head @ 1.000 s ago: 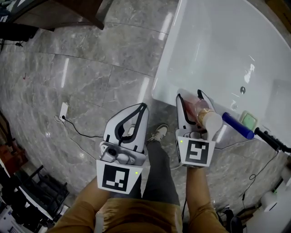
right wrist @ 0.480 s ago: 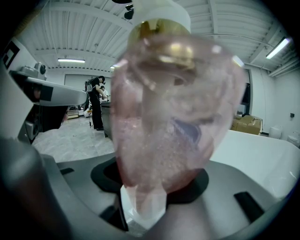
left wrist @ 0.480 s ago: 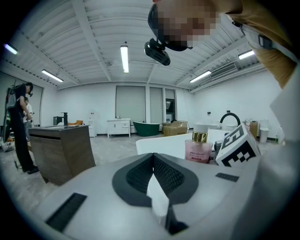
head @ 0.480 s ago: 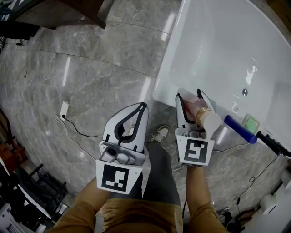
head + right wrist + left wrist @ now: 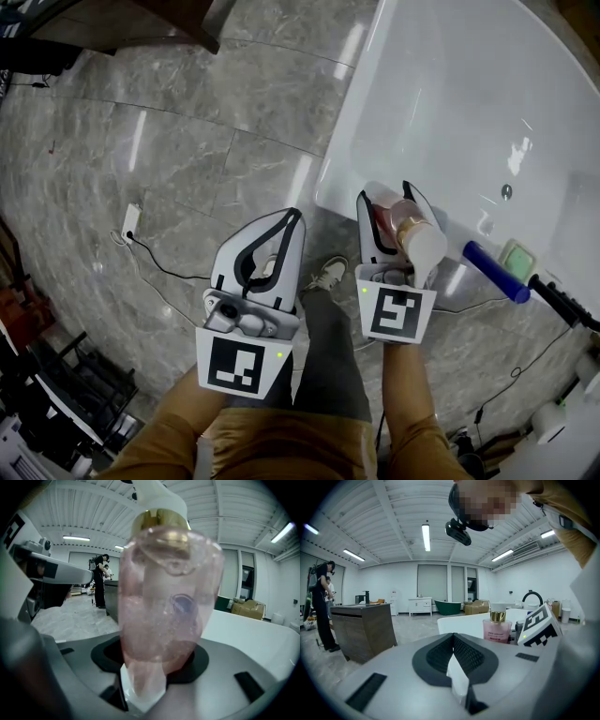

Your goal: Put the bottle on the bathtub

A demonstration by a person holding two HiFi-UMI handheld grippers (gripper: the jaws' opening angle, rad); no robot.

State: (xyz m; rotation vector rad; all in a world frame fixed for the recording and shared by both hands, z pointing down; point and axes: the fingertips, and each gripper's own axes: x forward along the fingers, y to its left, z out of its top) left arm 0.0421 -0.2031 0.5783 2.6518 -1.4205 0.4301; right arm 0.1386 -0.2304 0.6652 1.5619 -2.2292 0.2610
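Note:
A pink bottle (image 5: 419, 242) with a gold collar and white cap is held in my right gripper (image 5: 386, 195), which is shut on it. The bottle hangs over the near corner of the white bathtub (image 5: 349, 141), close above its rim. In the right gripper view the bottle (image 5: 164, 597) fills the middle, standing upright between the jaws, with the tub's white edge (image 5: 253, 630) behind it. My left gripper (image 5: 294, 218) hovers over the floor to the left, shut and empty. From the left gripper view the bottle (image 5: 497, 630) shows beside the tub (image 5: 459, 624).
A blue cylinder (image 5: 492, 272) and a green block (image 5: 513, 251) lie on the tub's rim right of the bottle, with a black fitting (image 5: 562, 305) further right. A socket with a cable (image 5: 129, 230) lies on the grey marble floor. A dark wooden cabinet (image 5: 363, 630) stands off to the left.
My right gripper with the bottle has edged slightly left and up along the tub's corner. The left gripper has stayed where it was.

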